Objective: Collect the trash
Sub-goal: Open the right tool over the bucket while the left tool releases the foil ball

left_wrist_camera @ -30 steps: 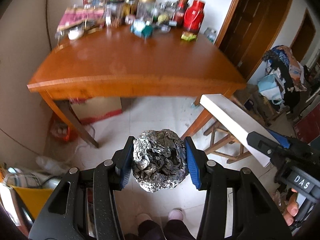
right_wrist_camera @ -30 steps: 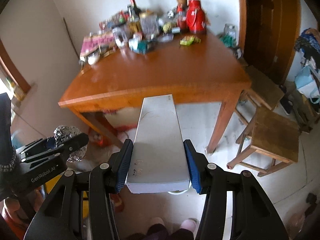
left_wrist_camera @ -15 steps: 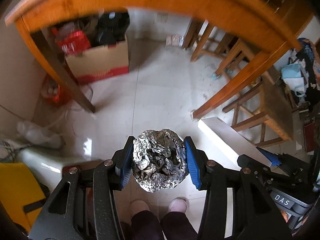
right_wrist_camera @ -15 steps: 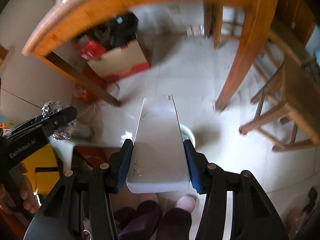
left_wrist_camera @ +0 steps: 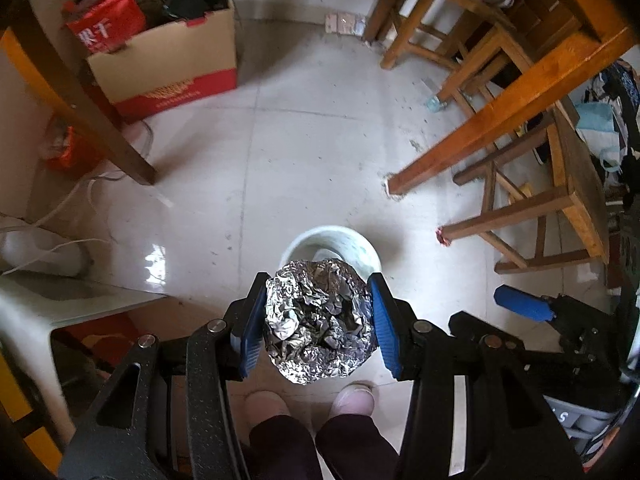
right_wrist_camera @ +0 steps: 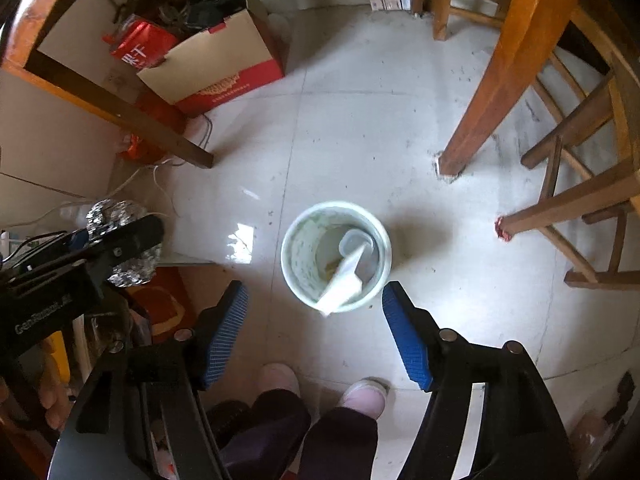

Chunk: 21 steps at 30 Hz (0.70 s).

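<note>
A crumpled ball of silver foil (left_wrist_camera: 318, 320) sits between the blue pads of my left gripper (left_wrist_camera: 318, 324), which is shut on it just above a white trash bucket (left_wrist_camera: 362, 244) on the floor. In the right wrist view the same foil ball (right_wrist_camera: 120, 240) shows at the far left. My right gripper (right_wrist_camera: 316, 332) points down over the bucket (right_wrist_camera: 294, 248); its jaws are opening with nothing between them. The white flat box (right_wrist_camera: 344, 282) is blurred, tipping into the bucket beside a clear cup (right_wrist_camera: 354, 242).
A person's two pink slippers (right_wrist_camera: 320, 388) stand just behind the bucket. Wooden table legs (right_wrist_camera: 492, 80) and stools (left_wrist_camera: 560, 184) rise at the right; another table leg (left_wrist_camera: 88, 96) and a cardboard box (left_wrist_camera: 172, 60) are at the upper left. A white appliance (left_wrist_camera: 36, 292) sits at the left.
Both grippers have sunk from above the table to just over the floor bucket. The right gripper has let go of the white box, which drops into the bucket. The left keeps the foil ball.
</note>
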Each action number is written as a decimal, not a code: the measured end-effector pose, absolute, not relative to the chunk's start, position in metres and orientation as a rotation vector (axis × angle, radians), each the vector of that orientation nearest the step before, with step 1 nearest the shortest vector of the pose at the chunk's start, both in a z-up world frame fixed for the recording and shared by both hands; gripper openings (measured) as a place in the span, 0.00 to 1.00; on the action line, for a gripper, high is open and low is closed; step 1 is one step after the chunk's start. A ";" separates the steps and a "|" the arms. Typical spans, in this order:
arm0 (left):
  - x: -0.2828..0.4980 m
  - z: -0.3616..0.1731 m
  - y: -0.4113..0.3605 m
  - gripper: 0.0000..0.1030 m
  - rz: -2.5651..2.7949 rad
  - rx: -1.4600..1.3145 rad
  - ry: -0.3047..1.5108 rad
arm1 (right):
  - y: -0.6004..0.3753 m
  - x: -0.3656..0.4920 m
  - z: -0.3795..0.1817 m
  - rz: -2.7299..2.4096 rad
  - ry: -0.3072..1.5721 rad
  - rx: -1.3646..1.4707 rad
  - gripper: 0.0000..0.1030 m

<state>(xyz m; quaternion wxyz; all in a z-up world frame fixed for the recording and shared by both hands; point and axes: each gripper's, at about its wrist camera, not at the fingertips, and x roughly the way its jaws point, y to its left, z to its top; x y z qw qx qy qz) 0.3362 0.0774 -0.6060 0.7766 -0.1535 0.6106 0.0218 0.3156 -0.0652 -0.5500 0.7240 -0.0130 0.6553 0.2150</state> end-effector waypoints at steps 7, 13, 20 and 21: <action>0.350 -0.614 0.062 0.65 0.001 -0.385 1.394 | -0.079 0.316 -0.545 0.417 1.448 -0.033 0.64; 0.350 -0.587 0.060 0.68 -0.012 -0.340 1.386 | -0.083 0.322 -0.522 0.394 1.409 -0.014 0.64; 0.342 -0.523 0.062 0.68 -0.003 -0.305 1.329 | -0.077 0.319 -0.471 0.400 1.347 -0.018 0.64; 0.341 -0.512 0.063 0.68 0.000 -0.304 1.321 | -0.076 0.318 -0.462 0.400 1.338 -0.020 0.64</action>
